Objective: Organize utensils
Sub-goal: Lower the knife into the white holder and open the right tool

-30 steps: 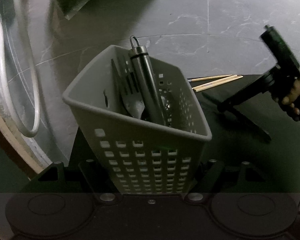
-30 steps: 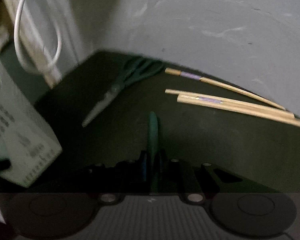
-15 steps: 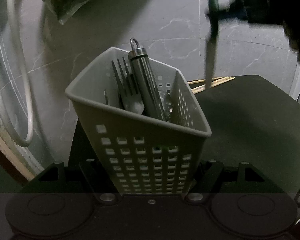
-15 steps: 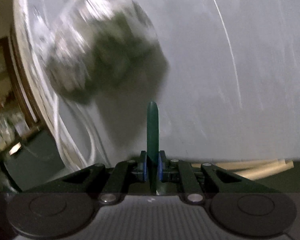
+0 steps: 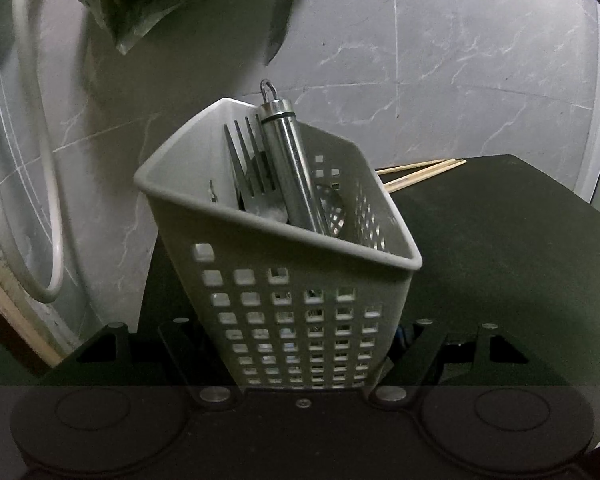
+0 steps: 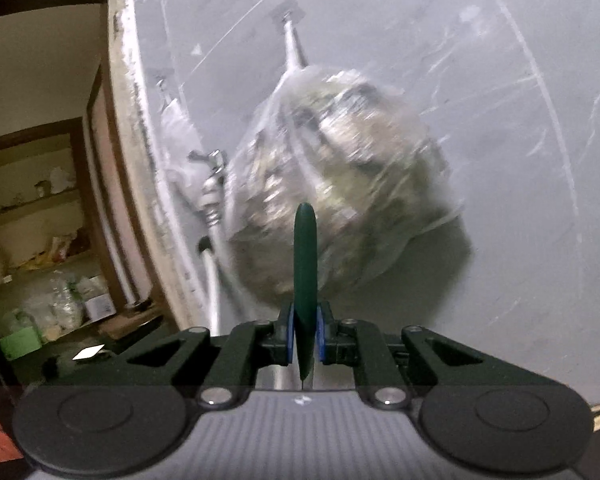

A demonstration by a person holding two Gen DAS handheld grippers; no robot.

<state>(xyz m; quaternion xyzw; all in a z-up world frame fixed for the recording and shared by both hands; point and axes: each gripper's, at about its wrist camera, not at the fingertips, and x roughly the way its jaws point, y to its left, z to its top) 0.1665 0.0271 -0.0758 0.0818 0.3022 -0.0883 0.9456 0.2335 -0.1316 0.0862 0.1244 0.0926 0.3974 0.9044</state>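
Left gripper point(image 5: 300, 360) clamps the grey perforated plastic caddy point(image 5: 284, 264); right gripper point(image 6: 304, 340) pinches a green-handled knife point(image 6: 305, 264), which may snag the caddy's rim.

Through the right wrist camera I am seeing my right gripper point(image 6: 303, 332) pinching a slim dark green handle point(image 6: 305, 264) between its blue-padded fingers point(image 6: 286, 334); the handle is sticking straight ahead, away from the lens. Beyond it, a clear plastic bag point(image 6: 340, 184), blurred, is hanging against a grey marbled wall point(image 6: 520, 140). A white hose point(image 6: 214, 280) and a metal tap point(image 6: 212, 160) are sitting just left of the bag. Far left, cluttered wooden shelves point(image 6: 40, 248) are showing through a doorway.
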